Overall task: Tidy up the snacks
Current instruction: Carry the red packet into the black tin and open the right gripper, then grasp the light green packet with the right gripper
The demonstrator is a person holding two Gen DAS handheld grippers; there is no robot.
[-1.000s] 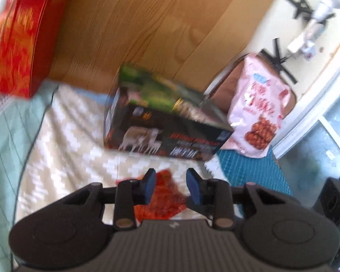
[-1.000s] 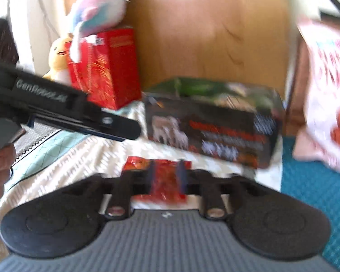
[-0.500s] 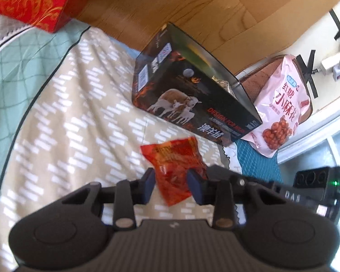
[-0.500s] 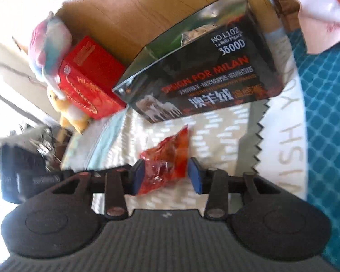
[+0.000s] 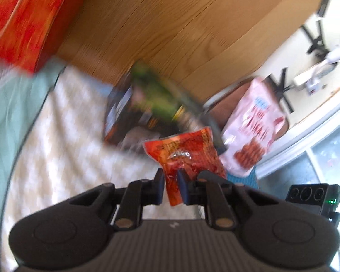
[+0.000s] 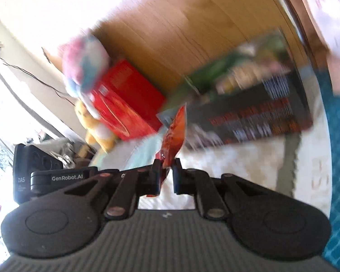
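Observation:
A small red snack packet point(image 5: 185, 156) is pinched by both grippers and lifted off the bed cover. My left gripper point(image 5: 170, 187) is shut on its lower edge. My right gripper point(image 6: 166, 176) is shut on the same packet point(image 6: 175, 133), seen edge-on. Behind it lies an open black box point(image 5: 129, 113), blurred, with green packets inside; it also shows in the right wrist view point(image 6: 256, 113). A pink snack bag point(image 5: 251, 129) leans at the right.
A red gift box point(image 5: 18, 22) stands at the back left against the wooden headboard point(image 5: 181, 29). Plush toys point(image 6: 86, 68) sit by the red box point(image 6: 124, 104). The chevron blanket point(image 5: 63, 140) covers the bed; a teal mat point(image 6: 337, 158) lies at the right.
Both grippers have closed on the red packet and lifted it off the blanket. Both cameras have swung; the views are now blurred.

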